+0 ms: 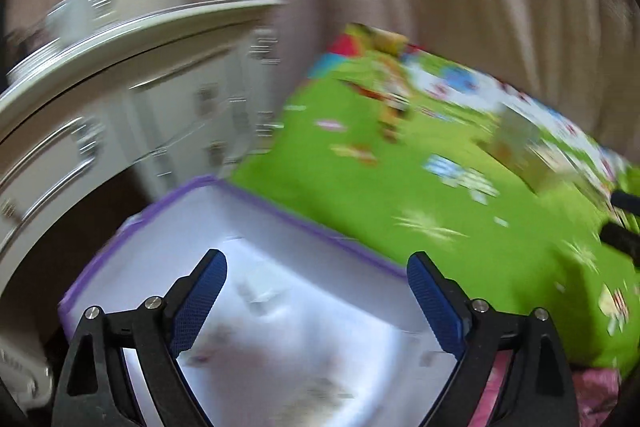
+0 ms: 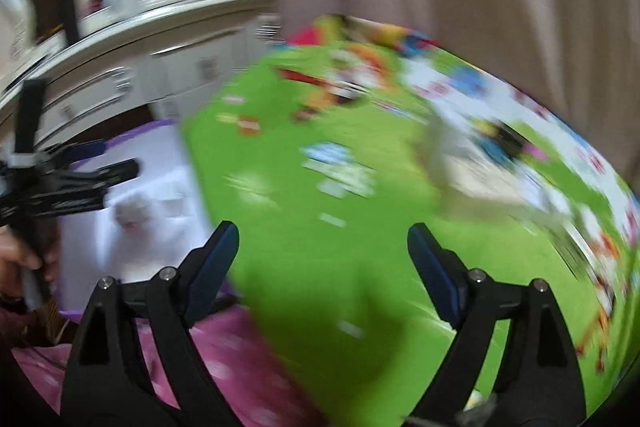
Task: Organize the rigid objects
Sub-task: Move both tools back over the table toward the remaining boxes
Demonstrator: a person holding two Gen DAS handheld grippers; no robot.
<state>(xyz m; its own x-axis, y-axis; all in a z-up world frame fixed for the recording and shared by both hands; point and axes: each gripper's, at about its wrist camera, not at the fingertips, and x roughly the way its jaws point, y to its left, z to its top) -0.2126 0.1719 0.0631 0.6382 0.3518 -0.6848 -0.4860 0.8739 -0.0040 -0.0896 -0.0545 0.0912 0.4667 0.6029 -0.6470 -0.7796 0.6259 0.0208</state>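
Clearly both frames are smeared. The left hand-held gripper [image 1: 316,267] hangs spread and empty over the purple-rimmed box [image 1: 280,307]; the right hand-held gripper [image 2: 322,239], likewise spread, is over the green mat [image 2: 320,267]. Objects inside look like blurs, so a hasty grab may miss.

1. A large flat green box [image 1: 400,187] with bright cartoon printing lies with its printed face up, its far end carrying red, yellow, blue and white artwork (details lost to motion blur).
2. A white open box with a purple rim [image 1: 280,215] sits just beside the green box, on its left; the two edges look close or touching, though blur hides which.
3. Inside the white box lie a few pale, smeared shapes that cannot be identified.
4. In the right wrist view the green box [image 2: 320,227] fills the middle, and the white box [image 2: 160,167] shows at its left.
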